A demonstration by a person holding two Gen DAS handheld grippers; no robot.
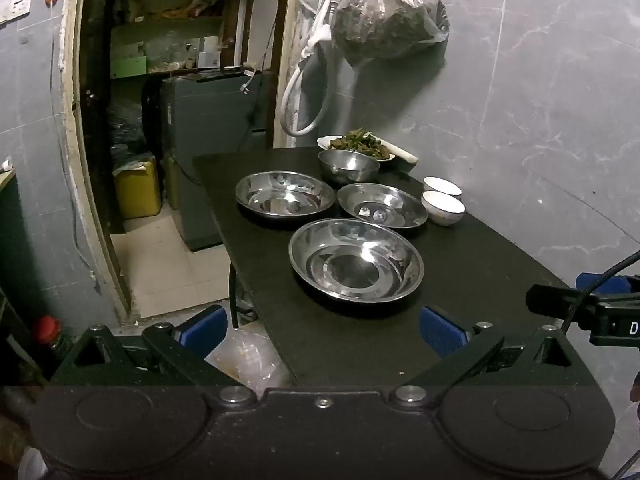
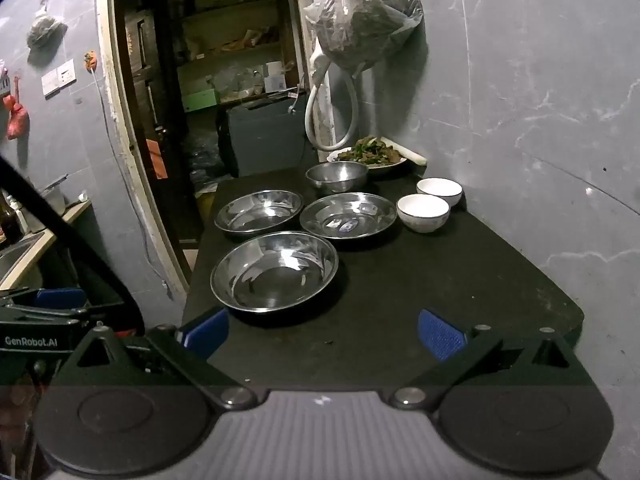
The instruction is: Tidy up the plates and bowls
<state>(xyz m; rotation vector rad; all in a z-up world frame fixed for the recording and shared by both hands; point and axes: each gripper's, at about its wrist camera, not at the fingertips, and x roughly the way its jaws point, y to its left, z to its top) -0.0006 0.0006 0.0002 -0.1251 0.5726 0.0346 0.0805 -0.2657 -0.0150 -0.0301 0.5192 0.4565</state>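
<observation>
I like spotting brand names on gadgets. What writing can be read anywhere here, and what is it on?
"GenRobot.AI": on the side of the left gripper, seen in the right wrist view.
"D": a lone letter, cut off by the frame edge, on the right gripper in the left wrist view.
Sticker in the steel plate: too small to read.

The food plate [image 1: 362, 148] at 12 o'clock is partly masked by the small steel bowl [image 1: 348, 165]. The desk [image 1: 460, 272] near edge is hidden behind each hand-held gripper body. Contents of the hanging plastic bag [image 2: 366, 20] are indistinct. Shelf items [image 2: 236, 76] are too small to identify.
</observation>
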